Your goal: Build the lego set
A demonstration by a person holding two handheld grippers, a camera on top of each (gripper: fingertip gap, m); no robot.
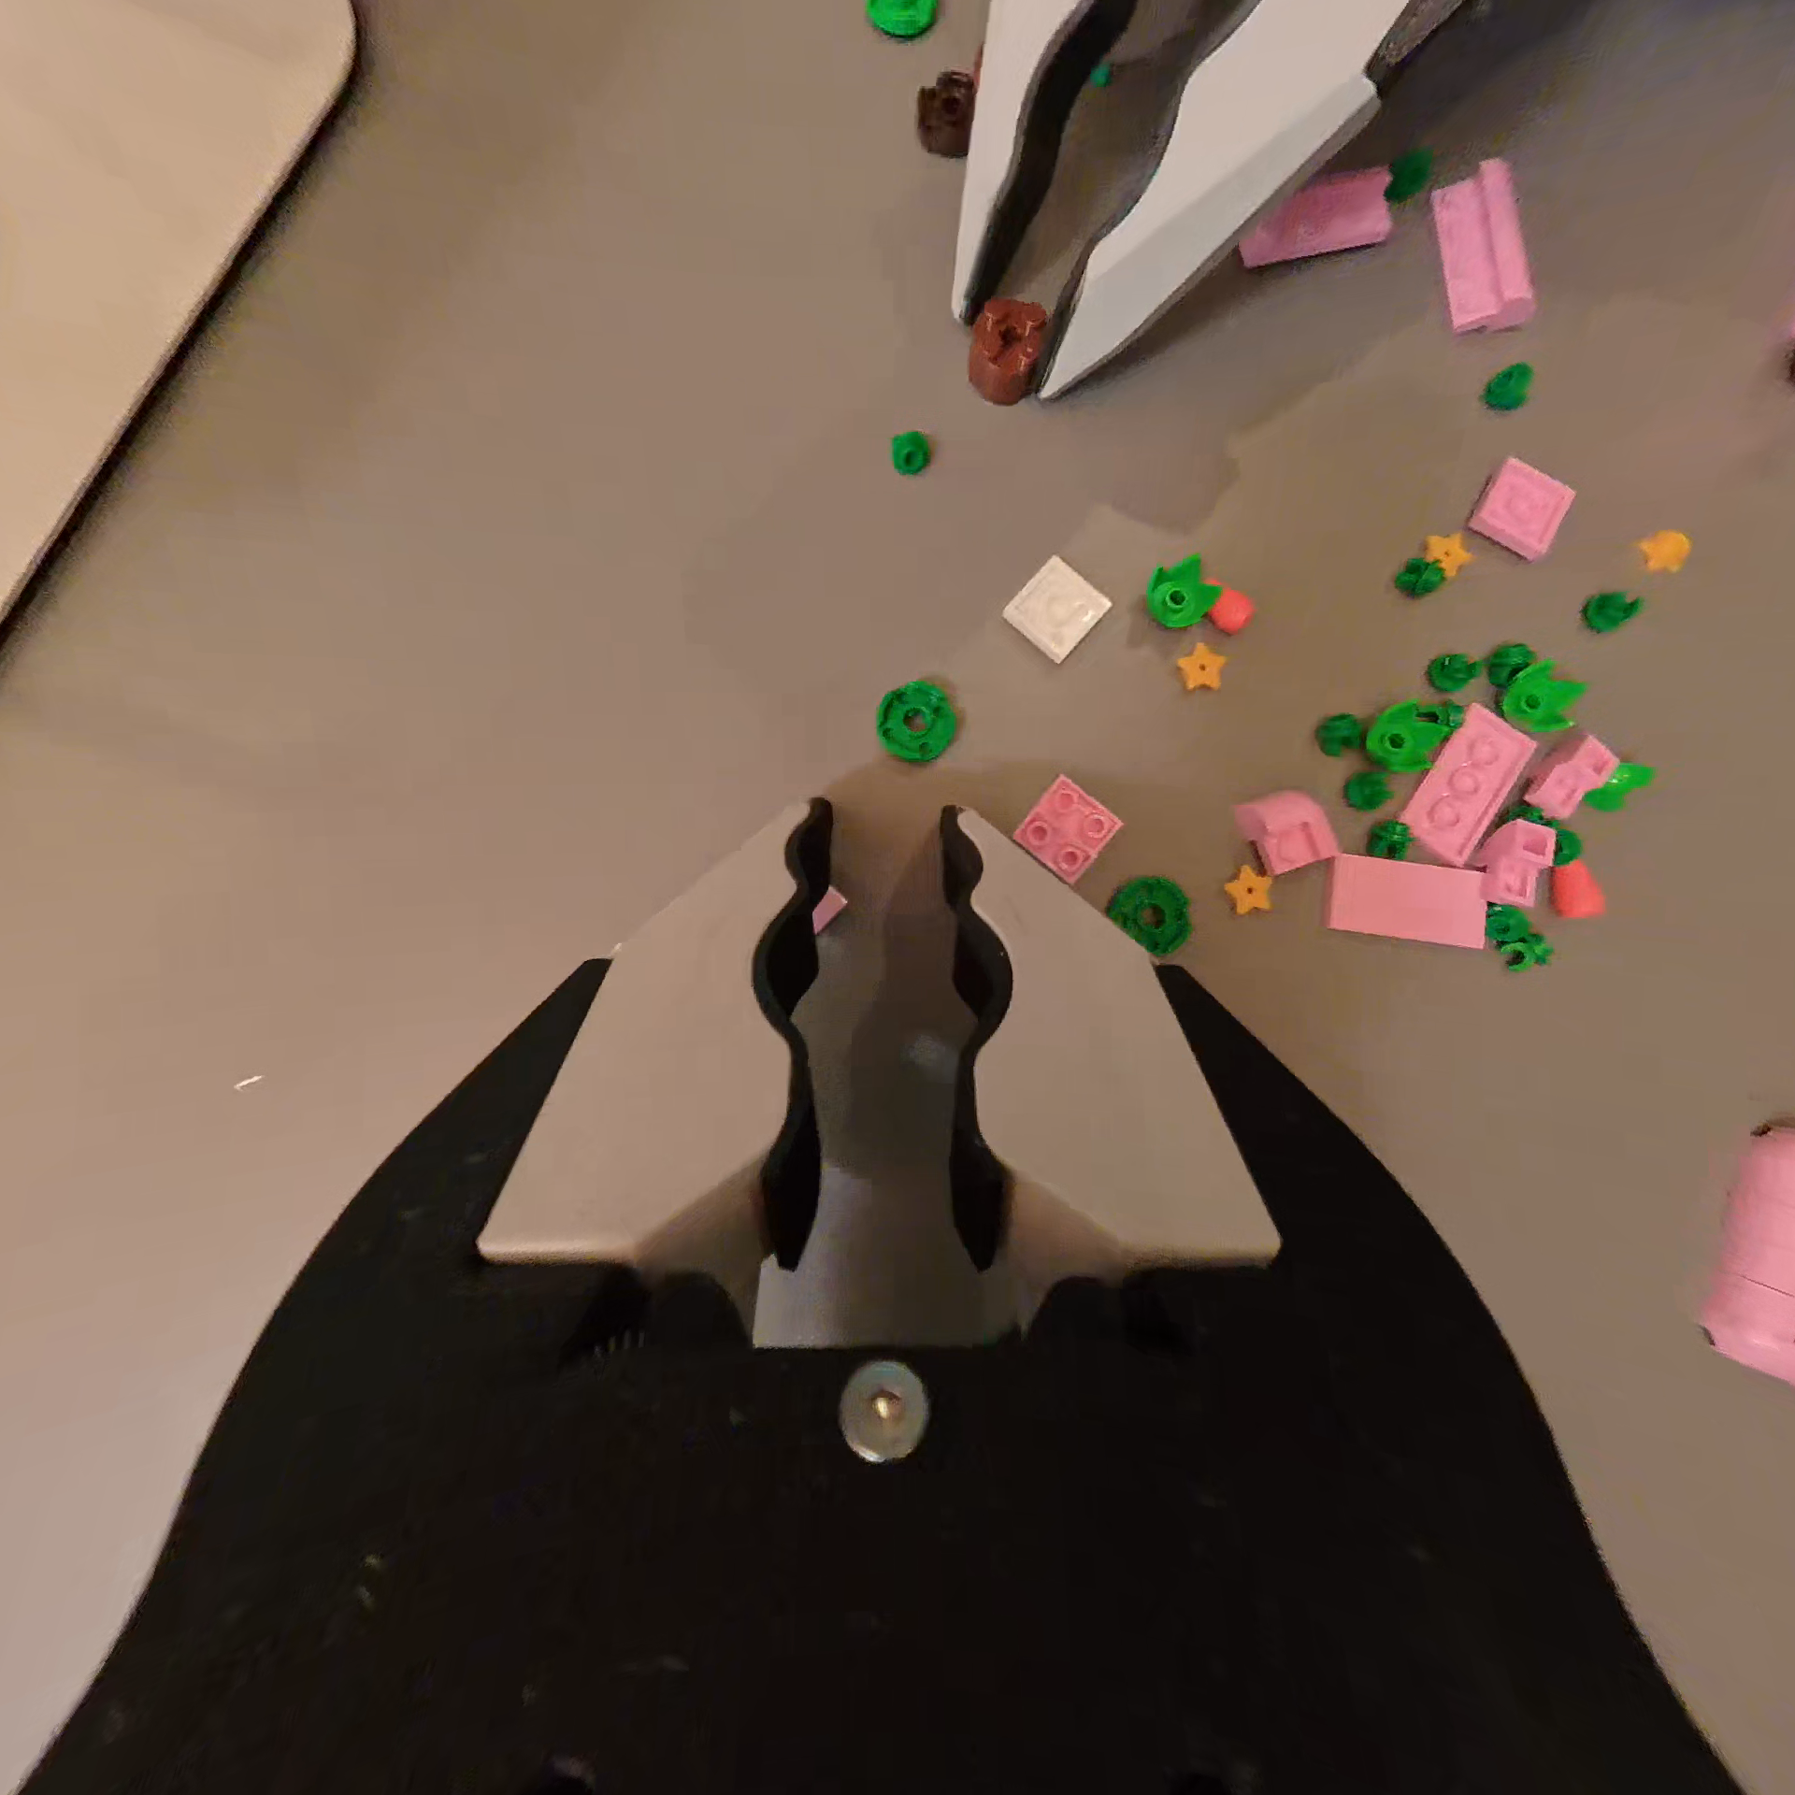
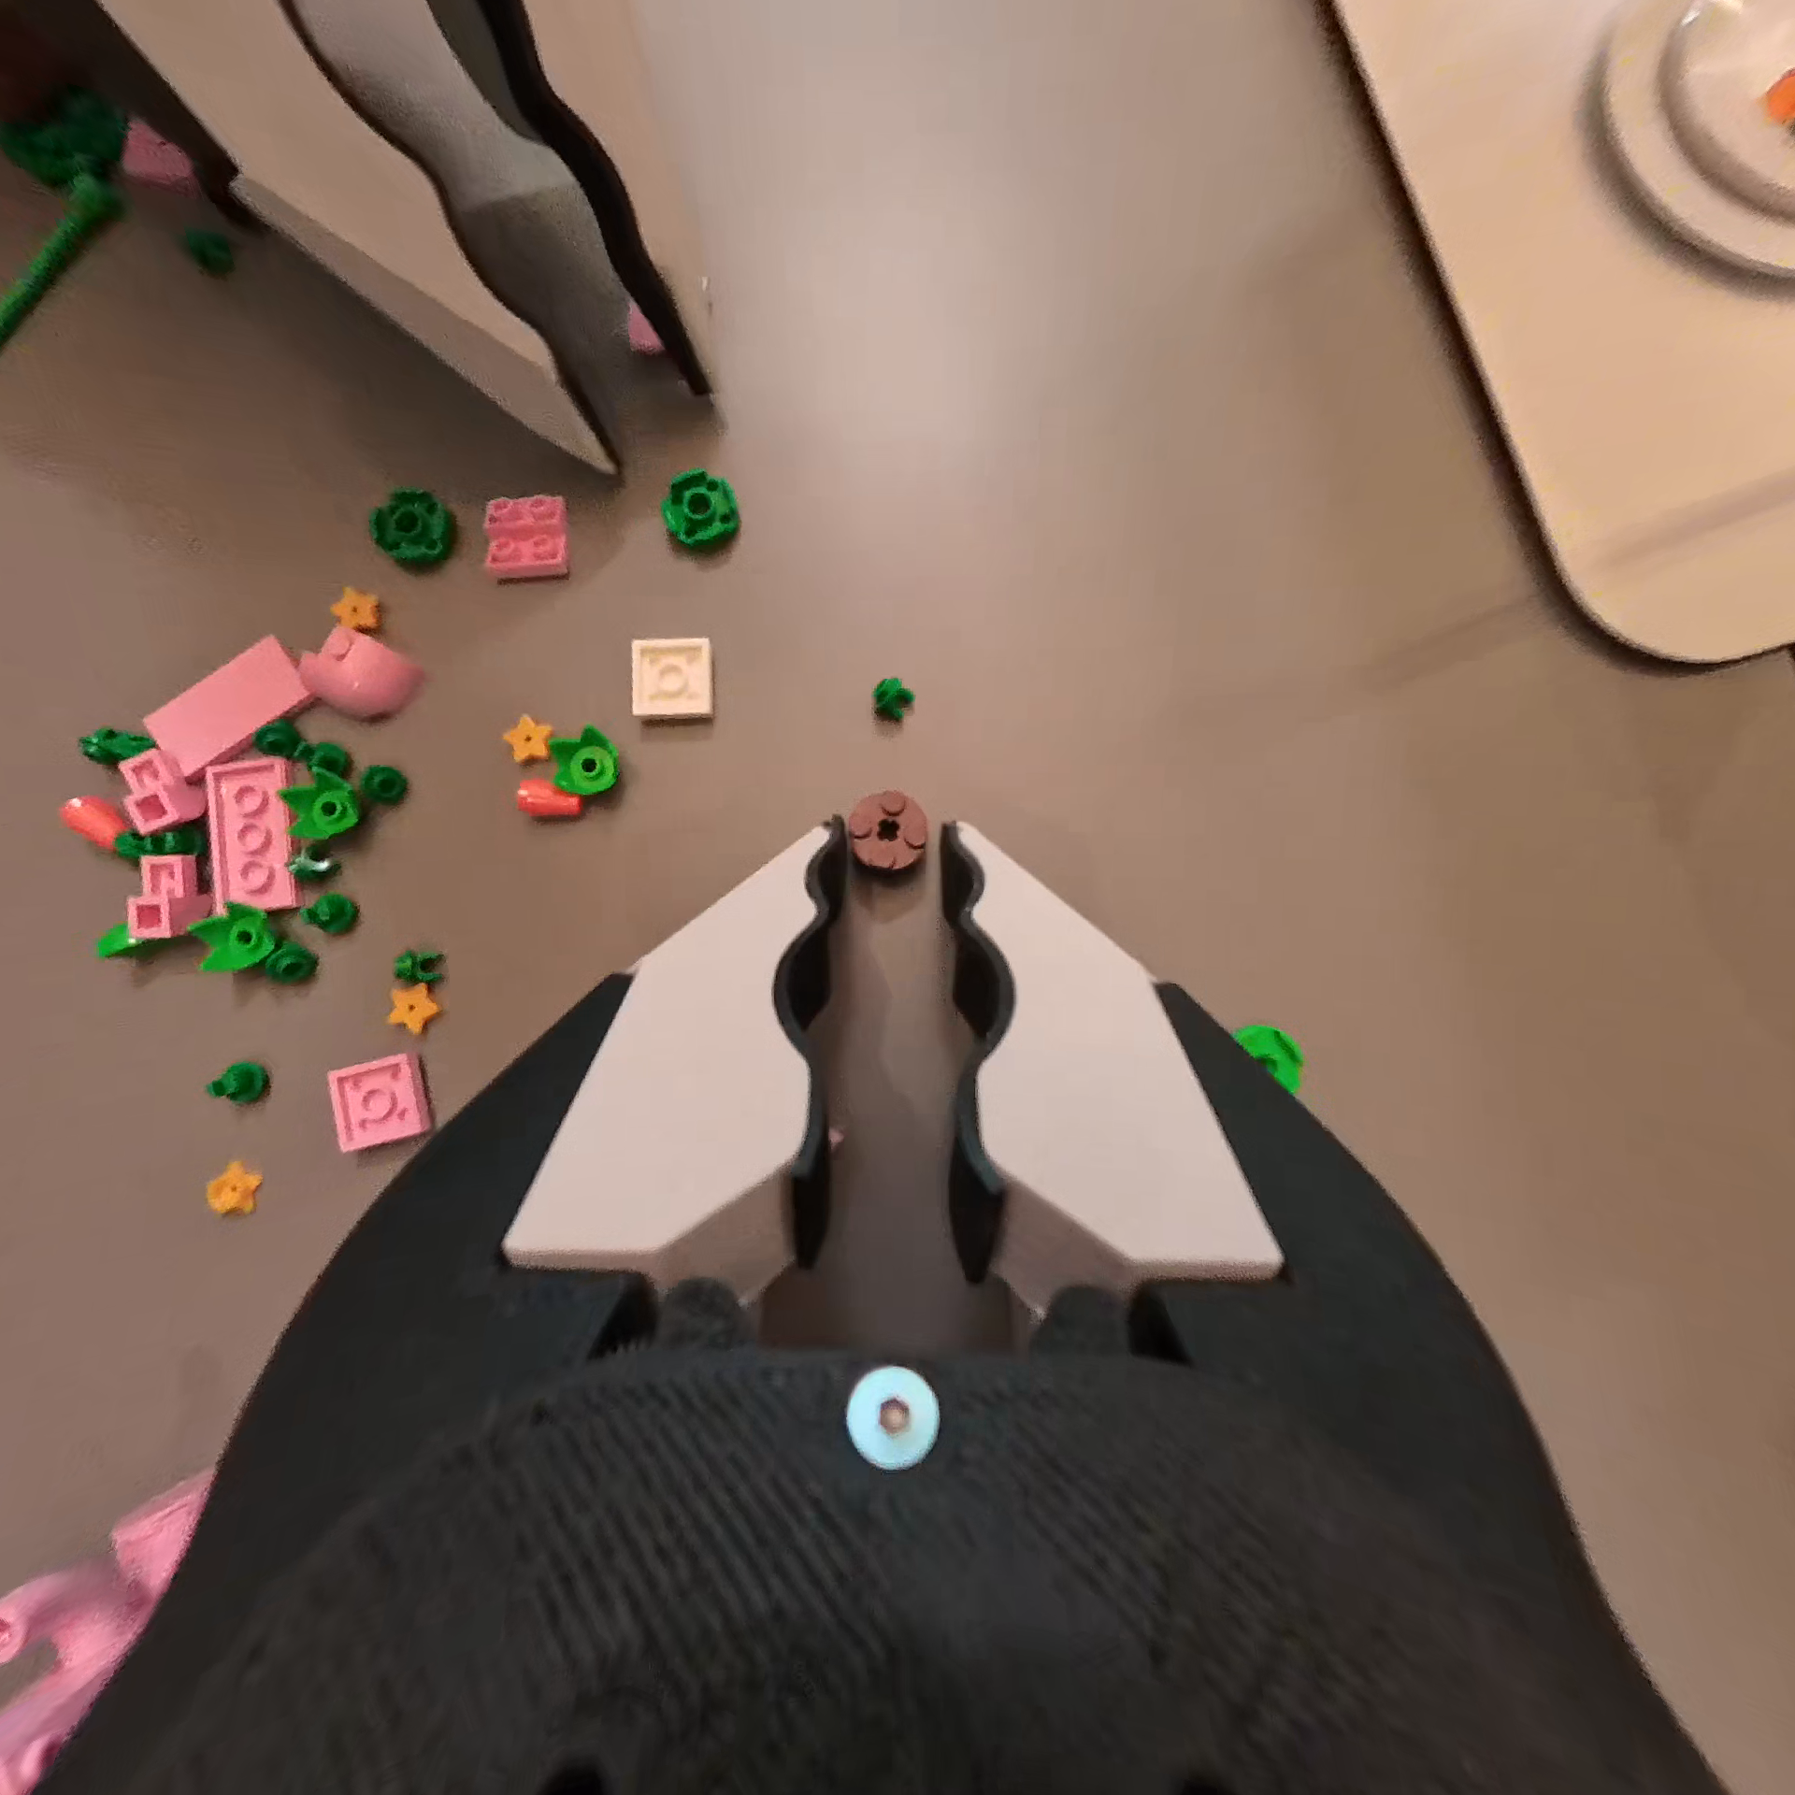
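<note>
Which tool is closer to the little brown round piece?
Right. The right tool has the brown round piece between its open tips. The left tool sits farther back, near a pink plate.

A grey-brown bench [image 2: 1117, 408] fills both views. A pale board [image 2: 1515, 389] with rounded corners lies at its edge, carrying a clear round dish [image 2: 1671, 185].

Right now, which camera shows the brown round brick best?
The right wrist view: the brown round brick sits centred between the right gripper tips, top visible. The left wrist view shows it farther off, side-on, partly hidden.
</note>
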